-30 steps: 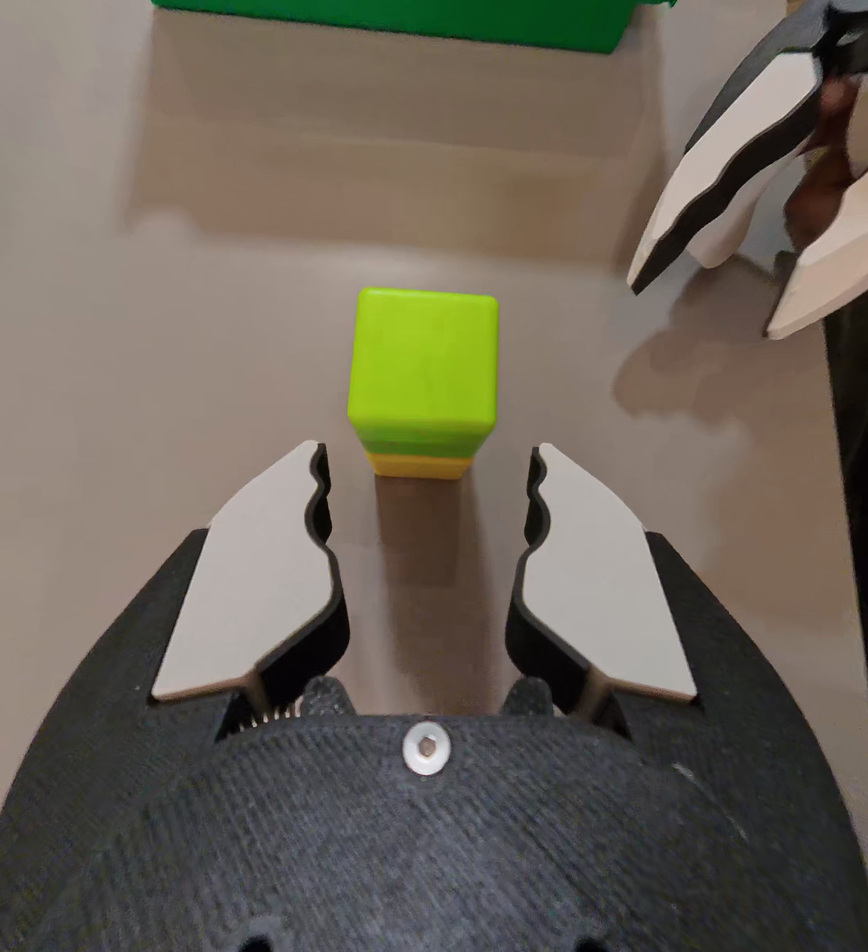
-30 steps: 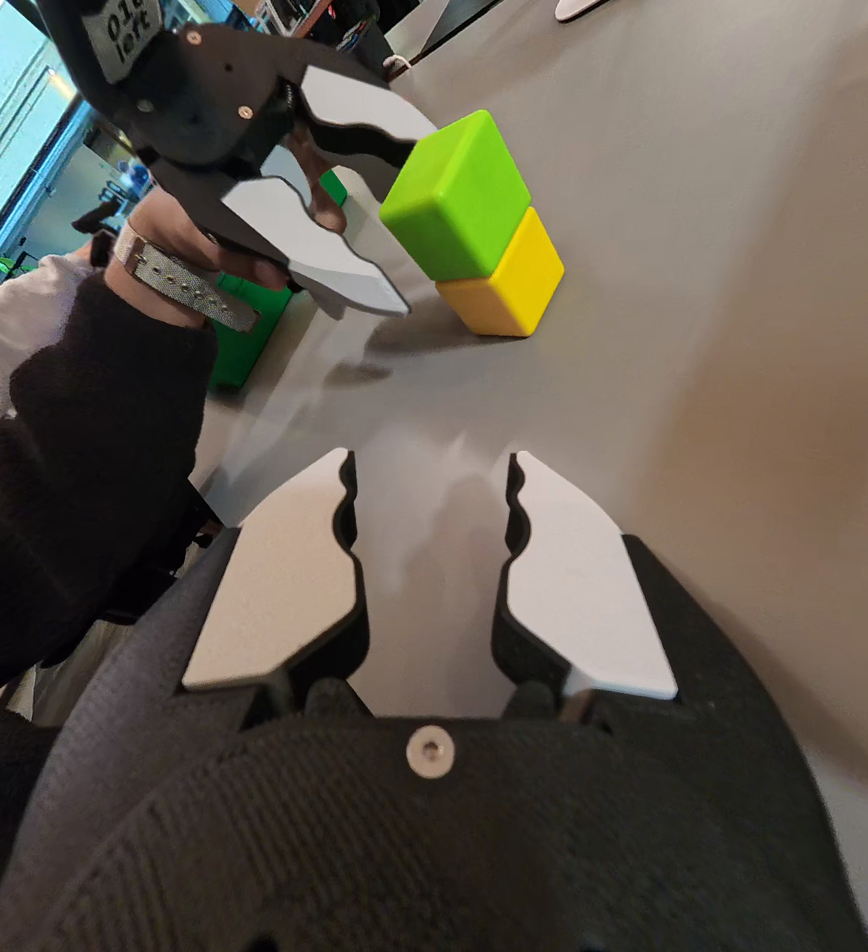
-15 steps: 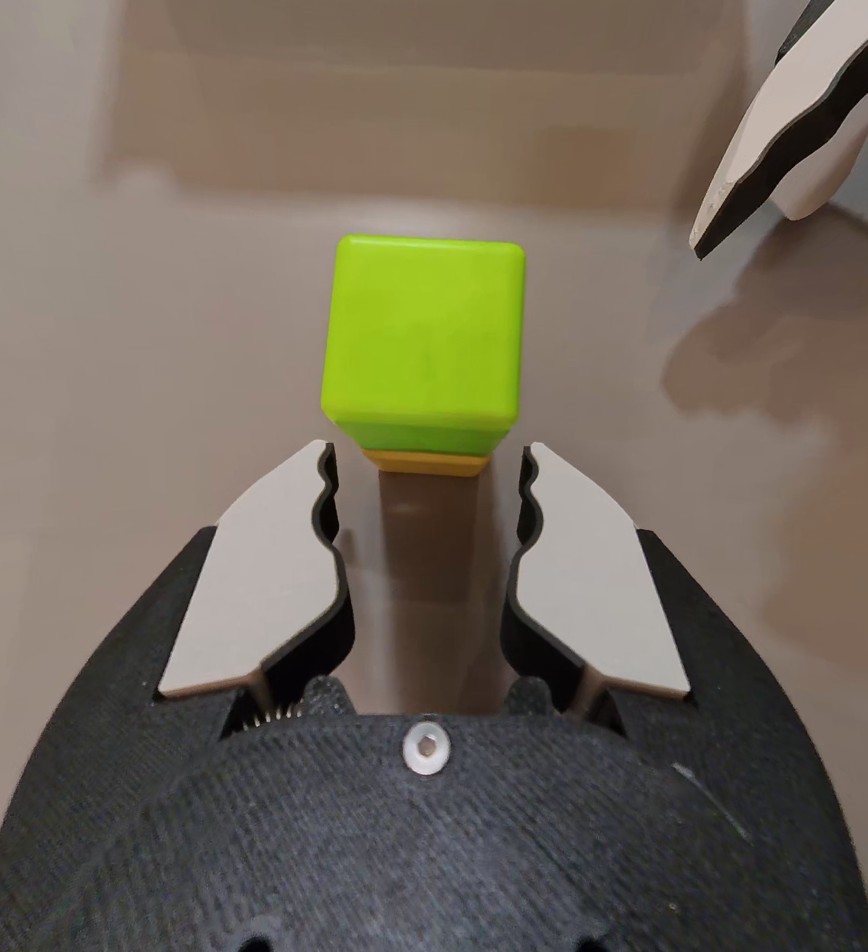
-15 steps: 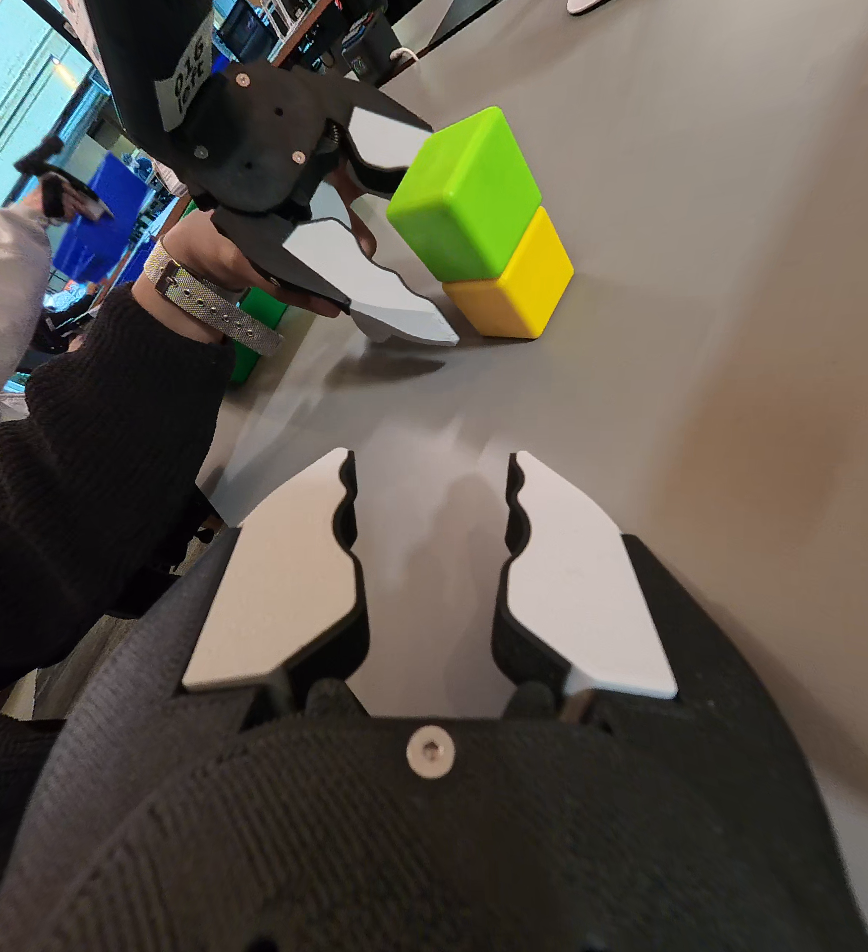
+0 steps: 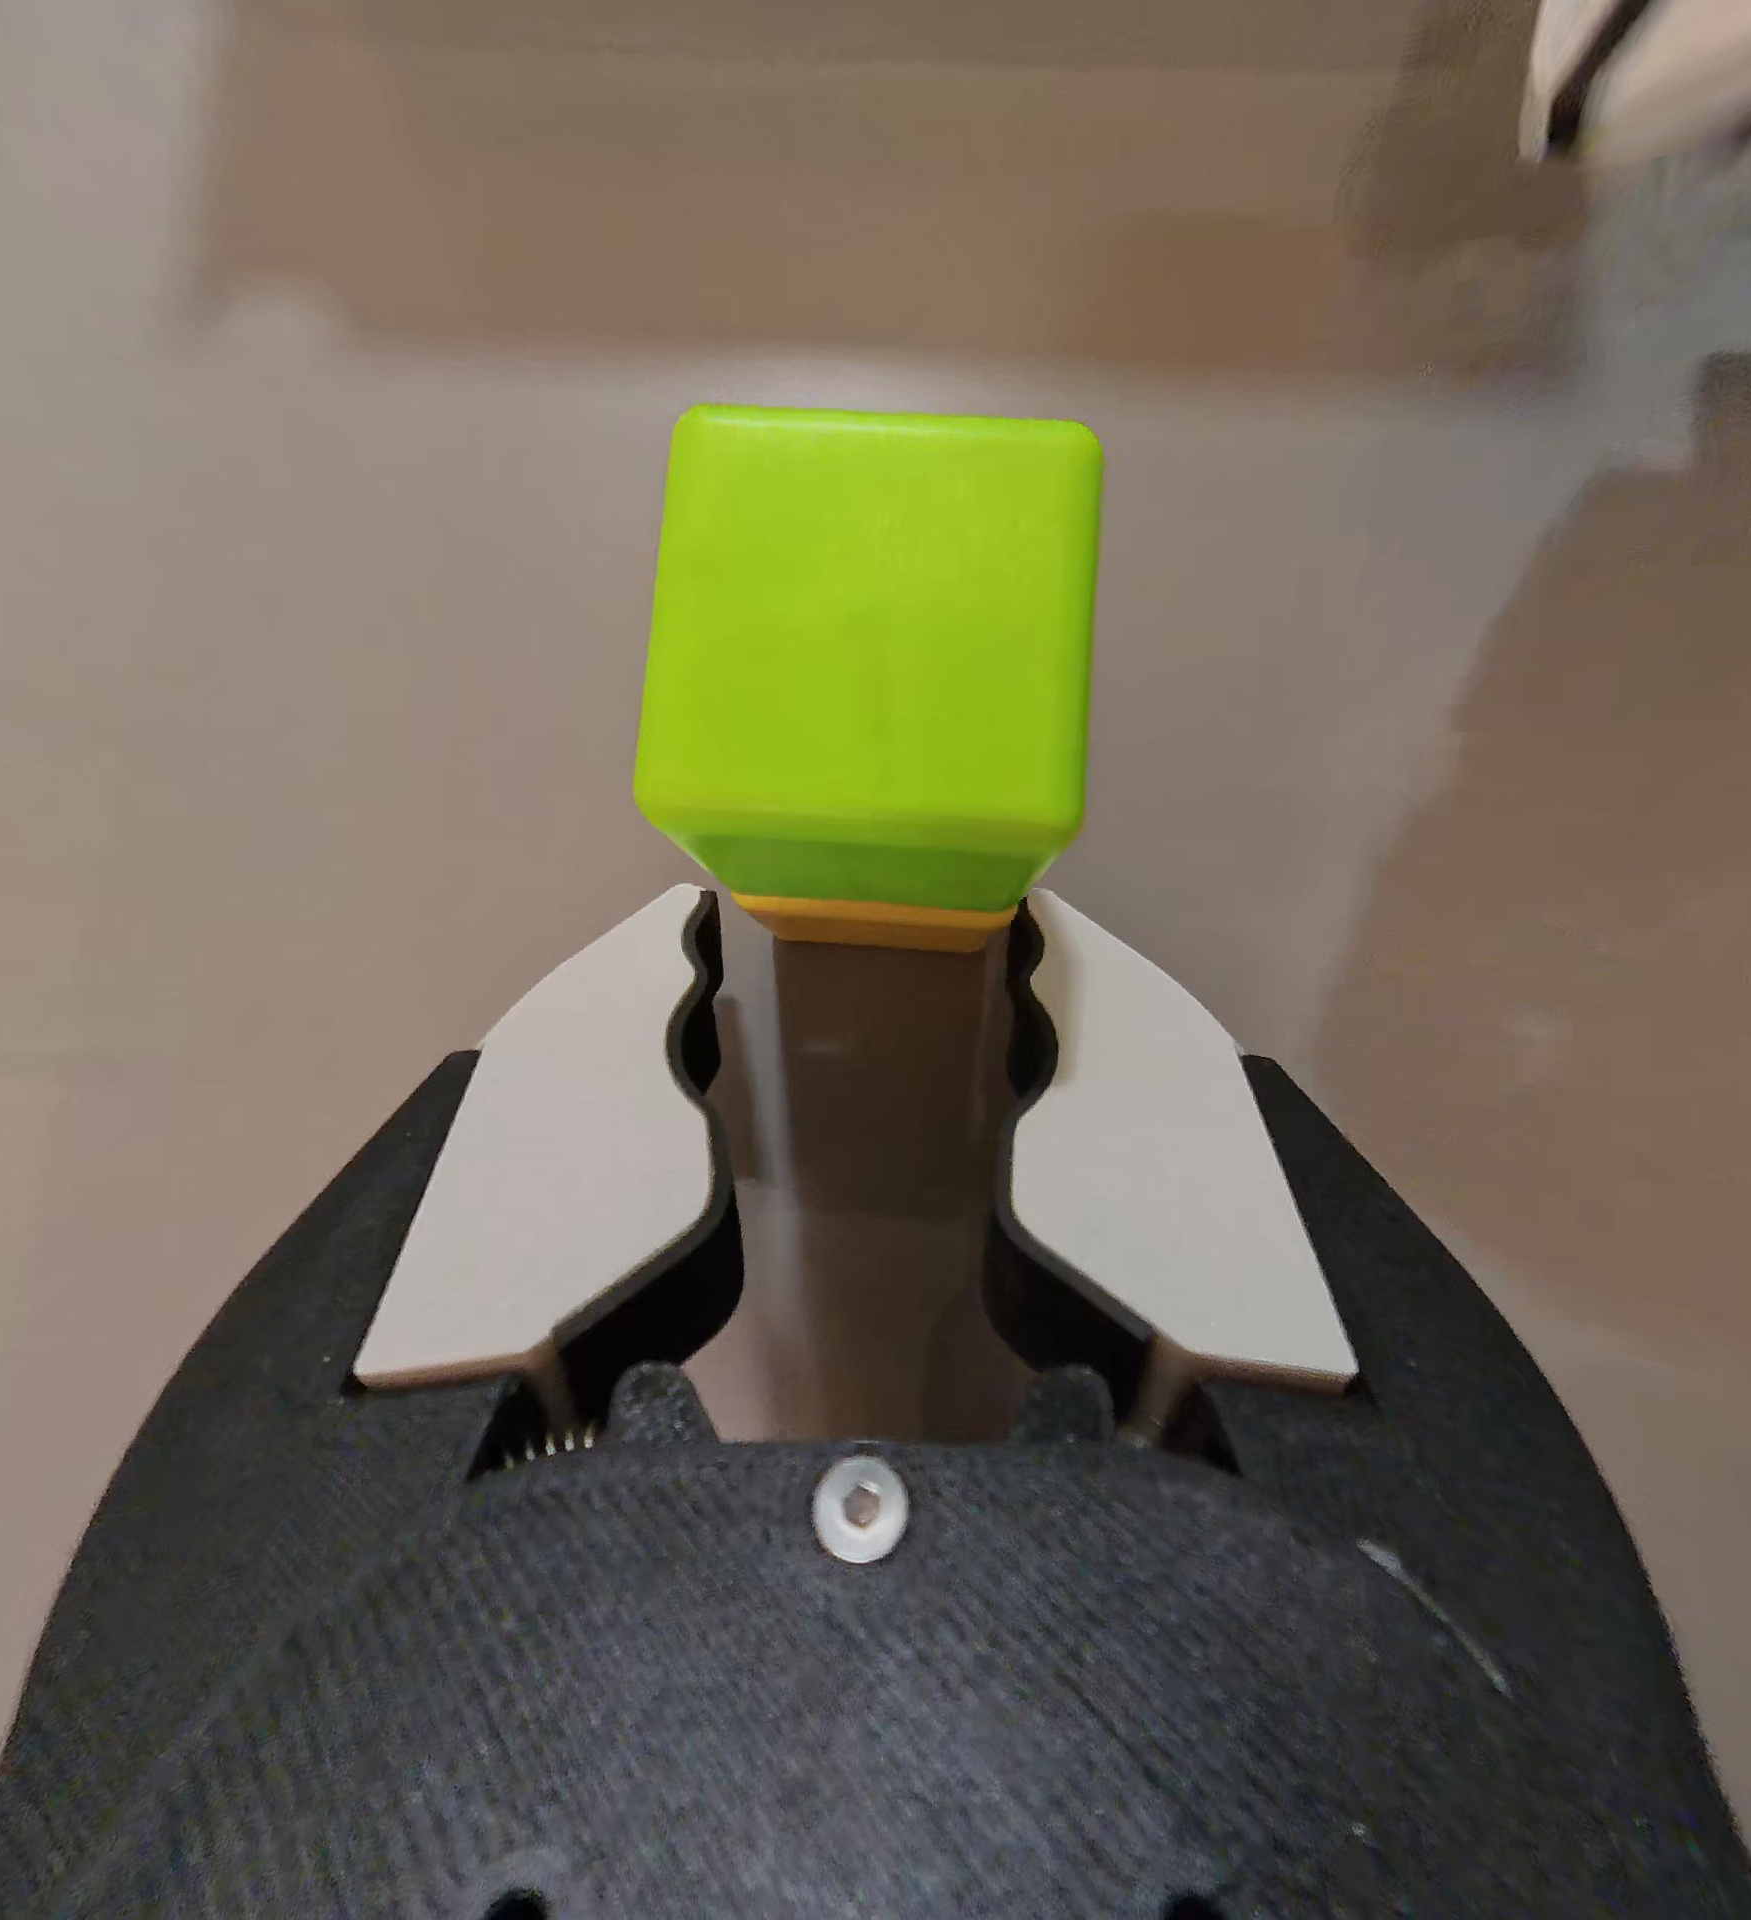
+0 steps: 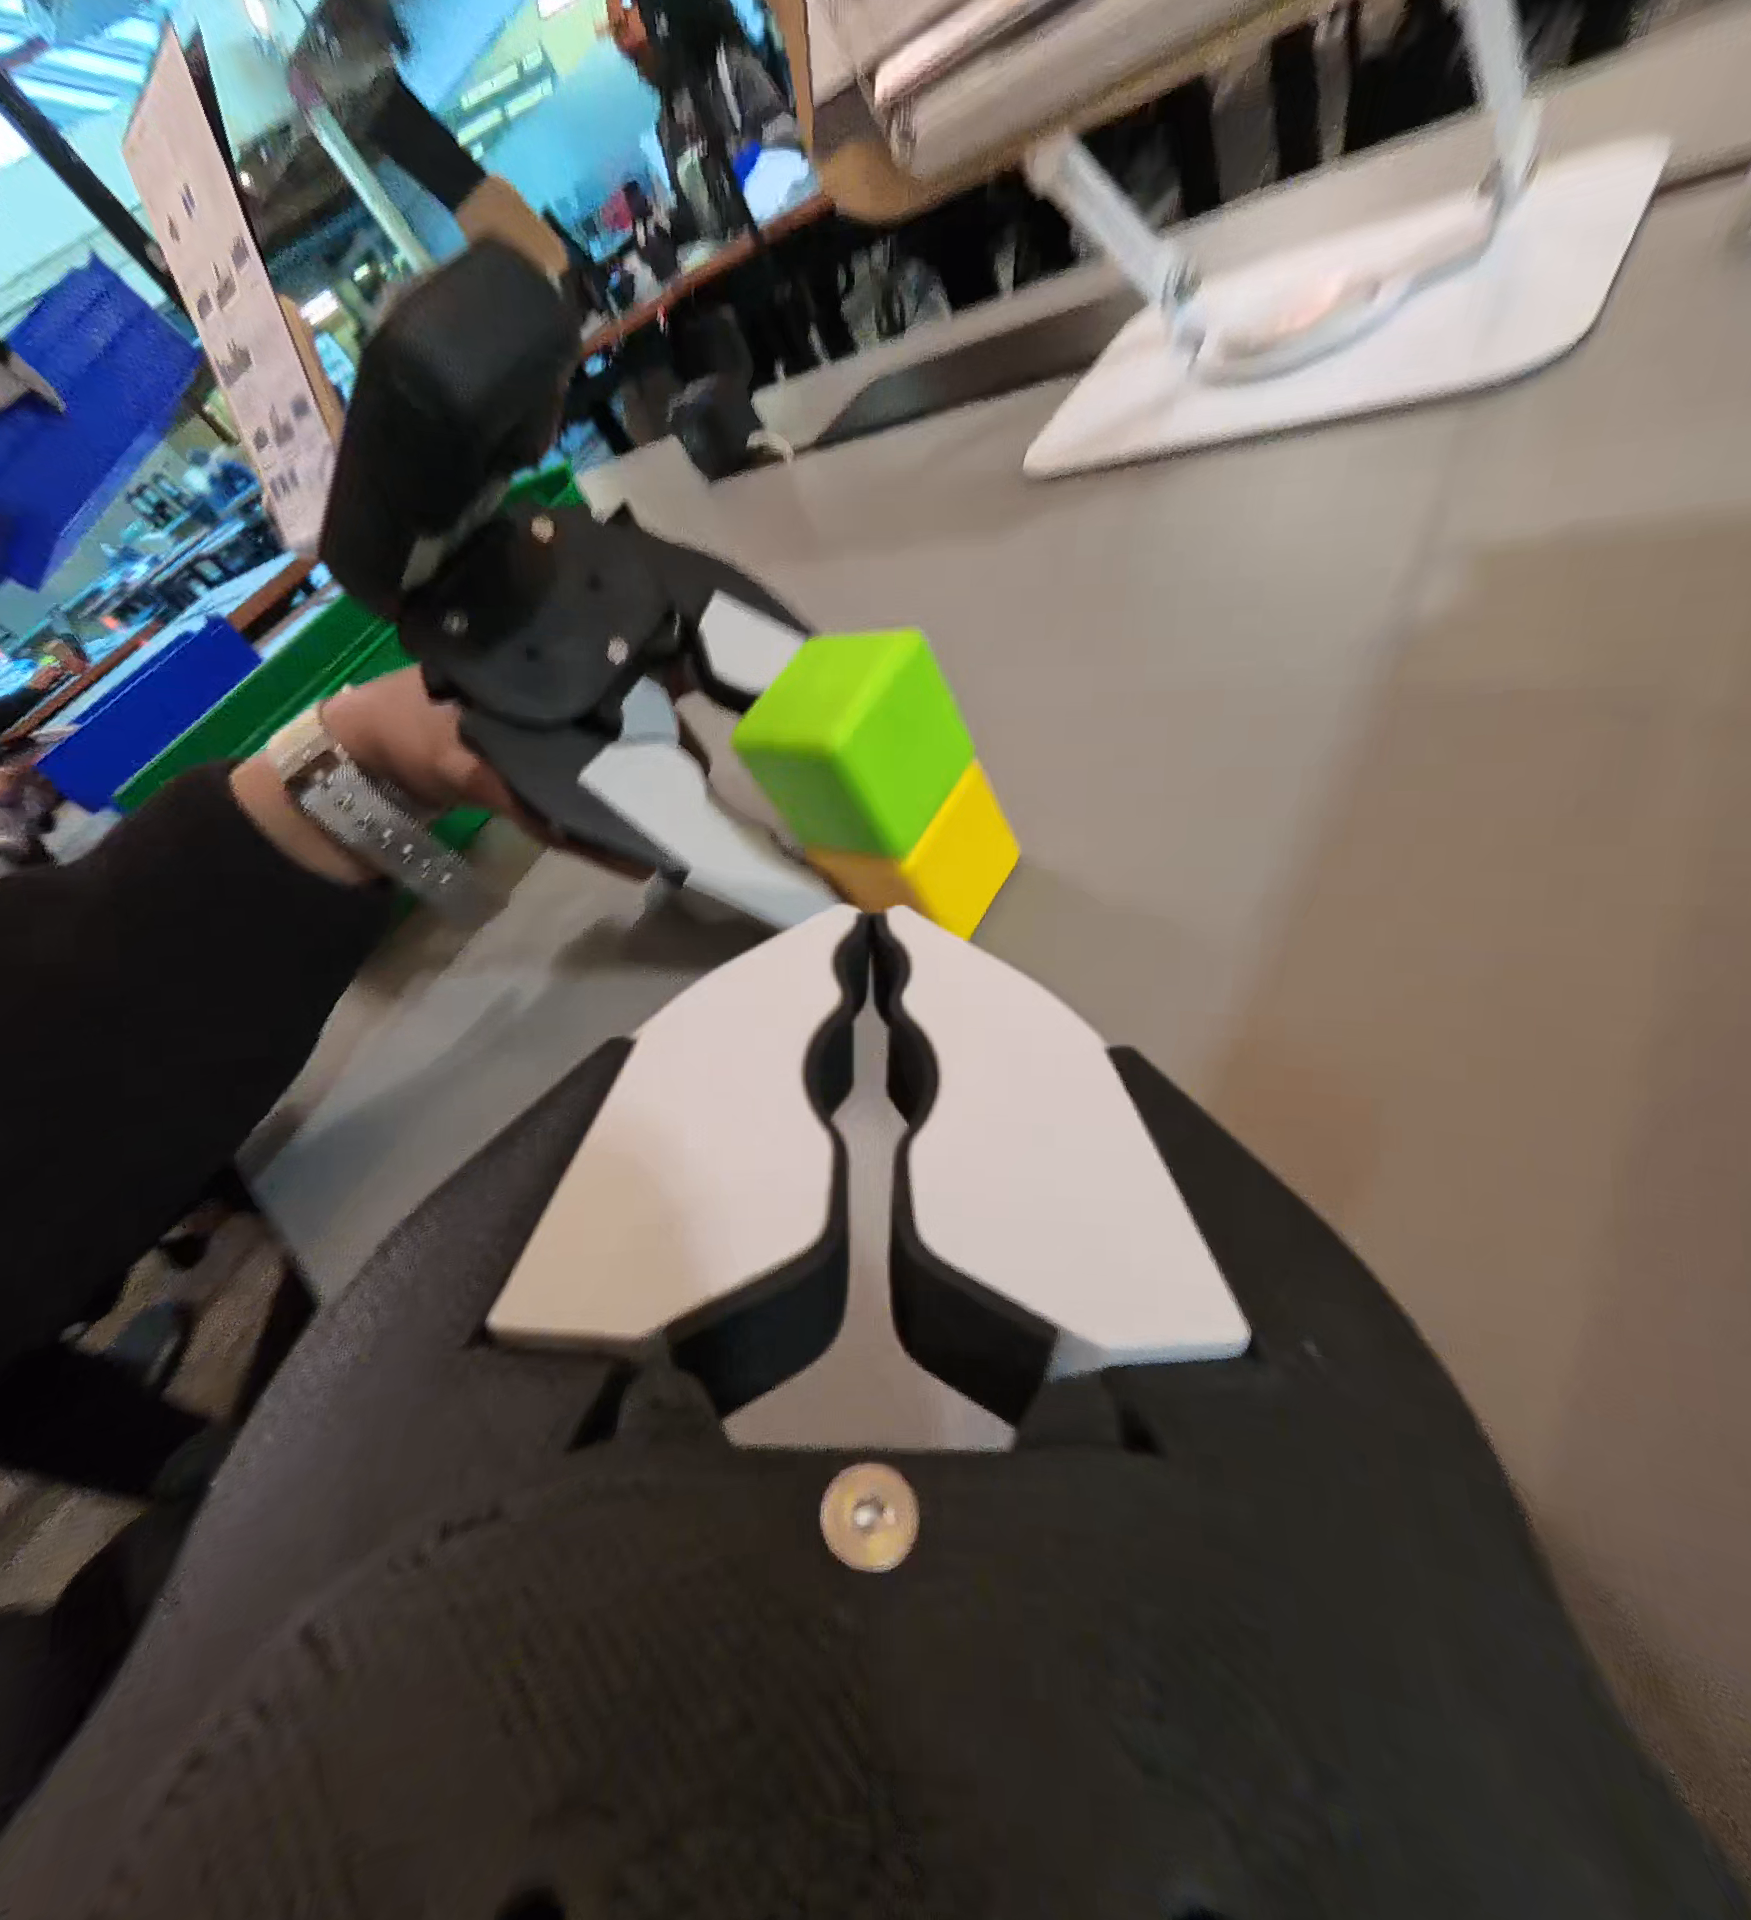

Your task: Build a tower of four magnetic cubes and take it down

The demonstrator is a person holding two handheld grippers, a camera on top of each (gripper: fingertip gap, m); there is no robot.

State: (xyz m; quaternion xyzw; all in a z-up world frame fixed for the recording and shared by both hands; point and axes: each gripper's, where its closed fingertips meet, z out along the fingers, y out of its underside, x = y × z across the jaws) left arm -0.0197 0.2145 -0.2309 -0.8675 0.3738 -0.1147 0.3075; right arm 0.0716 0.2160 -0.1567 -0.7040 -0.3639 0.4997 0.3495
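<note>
Grey table (image 5: 227, 727) sitting in a busy workshop; green cube (image 5: 866, 655) resting on yellow cube (image 5: 866, 923). Left gripper (image 5: 863, 920) spread, tips flanking the yellow cube at the stack's base. Right gripper (image 6: 871, 925) pinched closed, empty, hanging nearby

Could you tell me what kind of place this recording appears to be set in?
Probably a workshop or lab hall: stacked blue plastic crates, a green plastic bin and a white monitor stand on the long grey table.
</note>
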